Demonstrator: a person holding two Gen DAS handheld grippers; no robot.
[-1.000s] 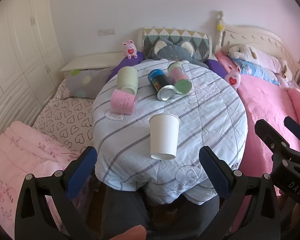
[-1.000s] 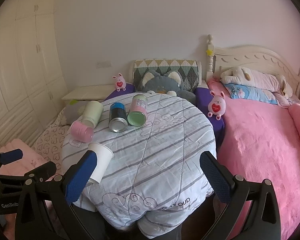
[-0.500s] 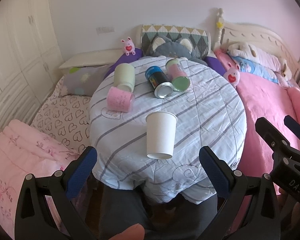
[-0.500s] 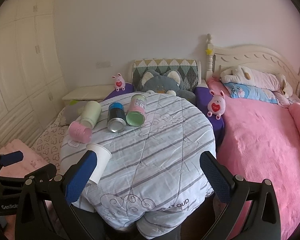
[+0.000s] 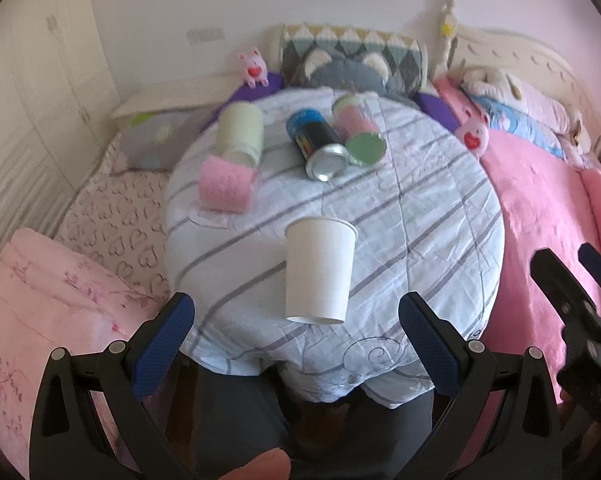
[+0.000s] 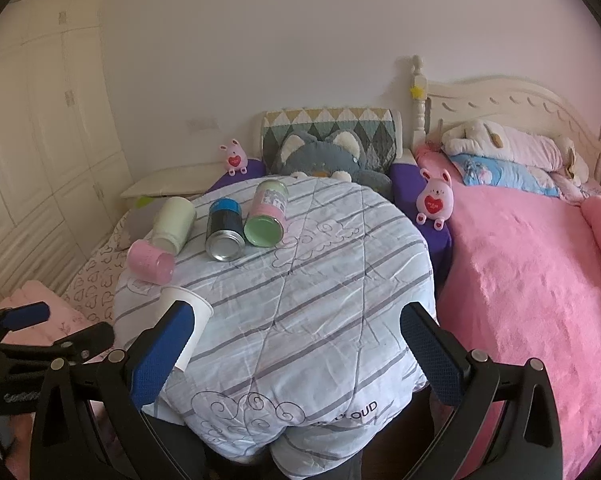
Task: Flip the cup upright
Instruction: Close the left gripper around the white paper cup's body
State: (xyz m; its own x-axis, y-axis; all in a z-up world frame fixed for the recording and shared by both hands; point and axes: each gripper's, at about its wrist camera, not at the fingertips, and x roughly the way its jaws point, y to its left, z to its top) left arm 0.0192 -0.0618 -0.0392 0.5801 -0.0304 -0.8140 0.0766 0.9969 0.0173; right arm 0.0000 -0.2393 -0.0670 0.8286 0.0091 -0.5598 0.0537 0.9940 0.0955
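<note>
A white paper cup (image 5: 318, 270) lies on its side on the striped quilt-covered round table (image 5: 420, 216), near the front edge. Its closed base points toward me and its wider rim away. My left gripper (image 5: 296, 344) is open, just short of the cup and centred on it, touching nothing. In the right wrist view the cup (image 6: 186, 318) lies at the table's front left, partly hidden behind my left fingertip (image 6: 162, 356). My right gripper (image 6: 296, 352) is open and empty, at the table's front edge, to the right of the cup.
Farther back on the table lie a pink cup (image 5: 226, 184), a pale green cup (image 5: 240, 132), a blue can (image 5: 316, 144) and a pink-and-green can (image 5: 358, 130), all on their sides. A pink bed (image 6: 532, 256) is to the right, pink bedding (image 5: 52, 300) to the left.
The left gripper has come a little closer to the white cup, which now sits lower and larger in its view. The right gripper has barely moved. Both stay open.
</note>
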